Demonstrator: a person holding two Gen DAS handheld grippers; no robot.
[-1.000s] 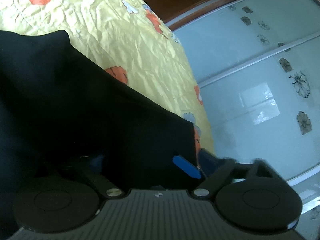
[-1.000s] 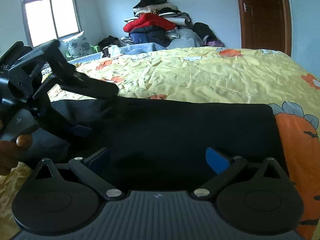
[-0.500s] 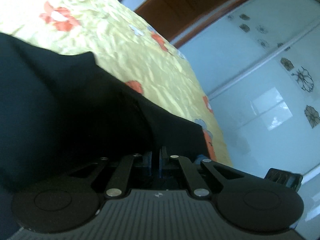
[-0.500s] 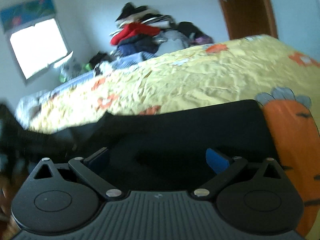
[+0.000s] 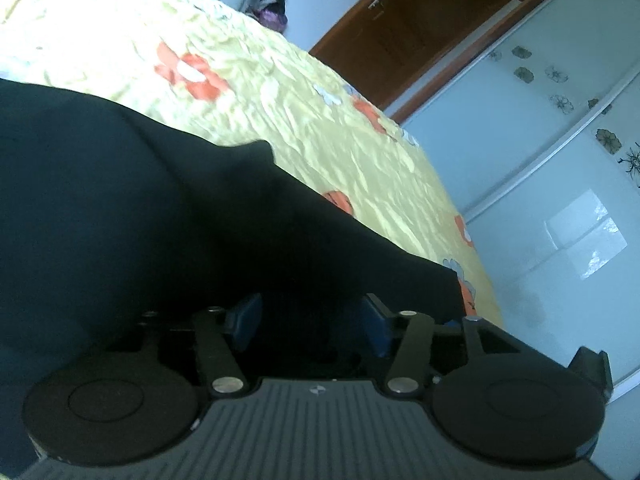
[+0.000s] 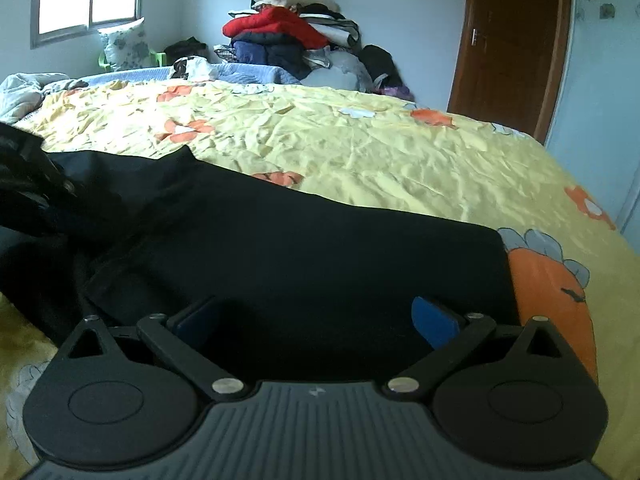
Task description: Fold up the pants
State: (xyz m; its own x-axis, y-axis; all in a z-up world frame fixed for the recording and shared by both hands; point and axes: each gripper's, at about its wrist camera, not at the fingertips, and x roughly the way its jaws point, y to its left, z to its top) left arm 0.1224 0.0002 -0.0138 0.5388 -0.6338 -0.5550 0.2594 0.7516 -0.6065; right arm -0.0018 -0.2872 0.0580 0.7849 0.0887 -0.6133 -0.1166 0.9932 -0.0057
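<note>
- On the yellow flowered bed (image 6: 400, 152), the black pants (image 6: 300, 248) lie flat, their long axis running left to right across the right wrist view, with a squared end near the orange pumpkin print (image 6: 548, 284) at the right.
- At the left, the left gripper (image 5: 310, 316) sits over the bunched, raised part of the pants (image 5: 140, 216); its fingers (image 5: 248, 312) are parted, with dark cloth filling the gap between them, and I cannot tell whether any fold actually sits inside.
- From that view the garment's far edge slopes down to the right toward a corner close to the right-hand finger.
- Toward the middle, the cloth shows a diagonal crease and a raised point on its far edge; the left side looks rumpled, the right side smooth.
- At the right, the right gripper (image 6: 316, 320) hovers at the near edge of the flat section, its blue-padded fingers (image 6: 434, 322) spread wide and gripping nothing, cloth lying directly ahead of them.
- My reading is that the coming move turns on this: the squared end lies just right of the right gripper, so that hand is nearer for carrying the end leftward along the long axis, while the left one minds the bunched side.
- Risk, as I judge it: the rumpled left part may fold unevenly unless smoothed.
</note>
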